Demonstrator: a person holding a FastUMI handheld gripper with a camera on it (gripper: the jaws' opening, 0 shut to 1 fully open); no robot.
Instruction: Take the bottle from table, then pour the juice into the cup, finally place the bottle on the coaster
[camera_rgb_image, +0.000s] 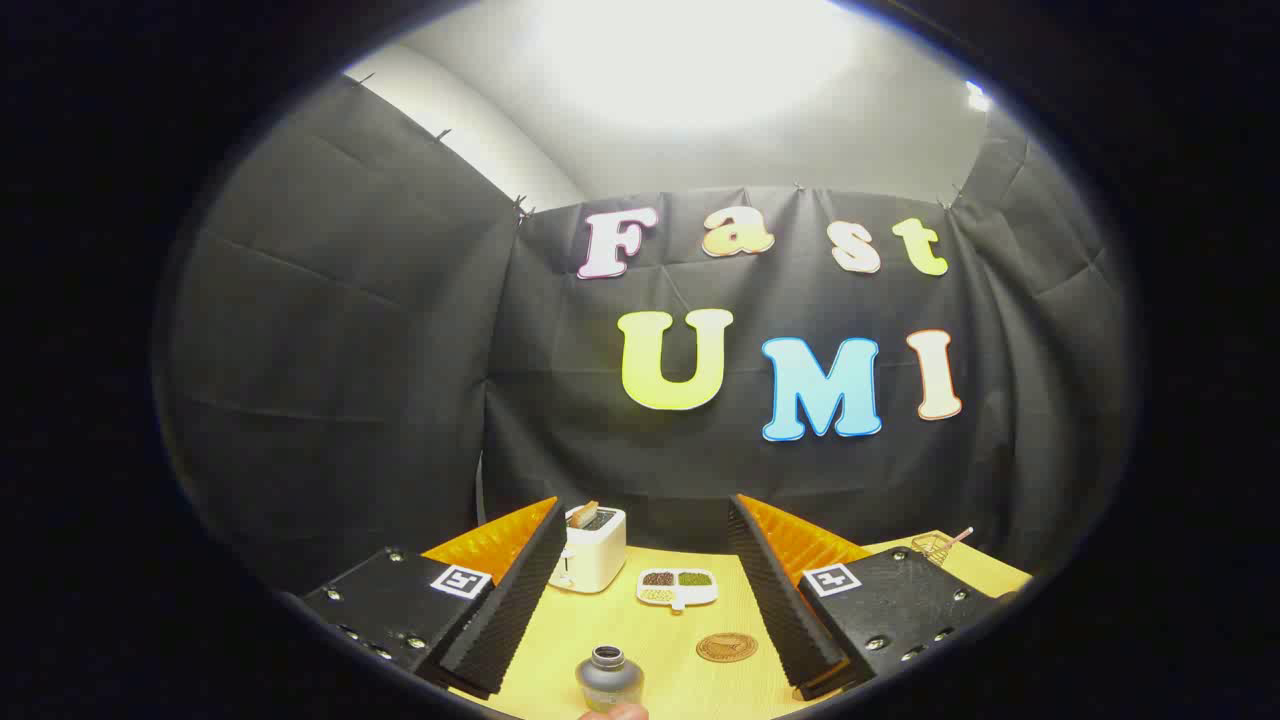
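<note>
Bottle stands on wooden table between open gripper fingers.

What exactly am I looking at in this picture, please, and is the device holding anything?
This comes from a camera riding on a hand-held gripper, looking forward along its two fingers. Those are the black wedges with orange backs at the bottom: the left finger and the right finger. They stand wide apart and hold nothing.

Between them lies a wooden table. Nearest, between the fingers, stands a grey bottle seen from above. Slightly ahead, towards the right finger, is a round brown coaster. Farther off are a white toaster with a slice in it and a small dish of mixed grains. Beyond the right finger sits a small wire basket.
</note>
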